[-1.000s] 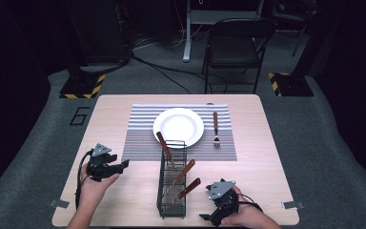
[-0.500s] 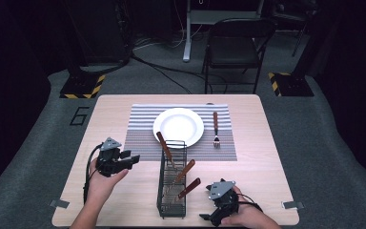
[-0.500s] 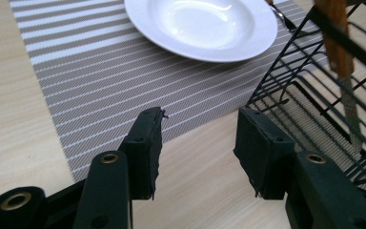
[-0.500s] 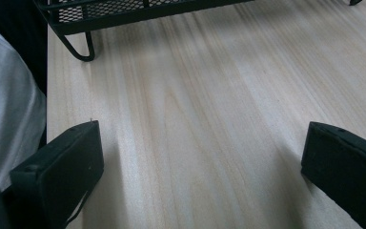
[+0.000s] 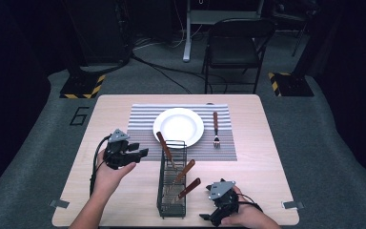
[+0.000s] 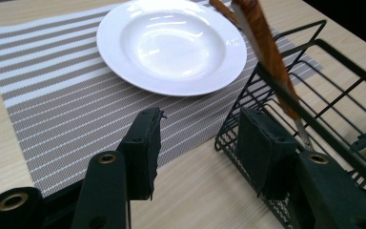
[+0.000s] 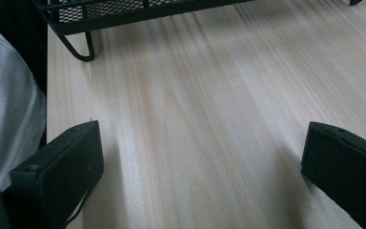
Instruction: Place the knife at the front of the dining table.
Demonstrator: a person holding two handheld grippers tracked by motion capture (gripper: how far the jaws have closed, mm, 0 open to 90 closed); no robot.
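Beside the rack [image 5: 172, 177], left claw [image 5: 143, 152] now nearer

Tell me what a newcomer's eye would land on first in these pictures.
The white plate on the striped placemat at the table's middle stands out most, with a fork lying to its right. Nearer the person, a black wire caddy holds three wooden-handled utensils, and the open left gripper points toward it.
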